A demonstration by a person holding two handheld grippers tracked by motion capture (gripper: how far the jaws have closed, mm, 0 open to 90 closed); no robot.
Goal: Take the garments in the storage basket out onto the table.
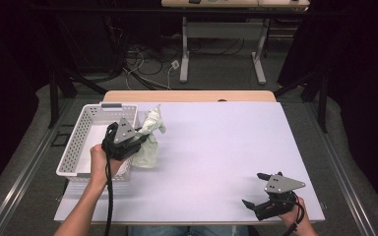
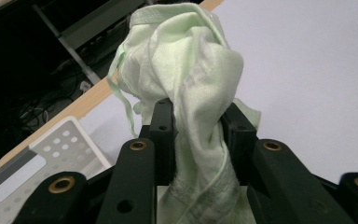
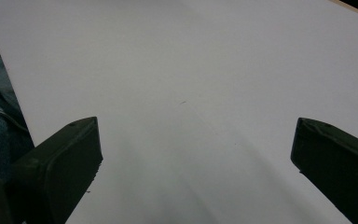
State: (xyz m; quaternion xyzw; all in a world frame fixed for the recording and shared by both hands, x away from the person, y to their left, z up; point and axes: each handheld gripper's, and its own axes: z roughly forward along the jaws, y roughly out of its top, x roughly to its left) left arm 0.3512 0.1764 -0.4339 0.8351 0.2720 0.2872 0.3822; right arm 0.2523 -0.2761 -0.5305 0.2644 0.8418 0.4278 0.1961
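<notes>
Left gripper (image 1: 139,139) clamps a pale green cloth (image 1: 150,135) at left of frame, lifted beside the white basket (image 1: 76,147).
Right gripper (image 1: 256,189) rests spread wide, lower right, over bare white table (image 1: 216,147).

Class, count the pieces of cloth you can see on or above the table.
1: a pale green cloth held in the left claw, beside the white basket. Its folds may hide others.

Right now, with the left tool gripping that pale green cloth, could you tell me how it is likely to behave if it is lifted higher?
The pale green cloth looks floppy: it bunches and droops around the left tool. It probably weighs little, since thin folds and a loose strap hang freely. It may well snag or drag on the white perforated plastic basket beside it.
</notes>
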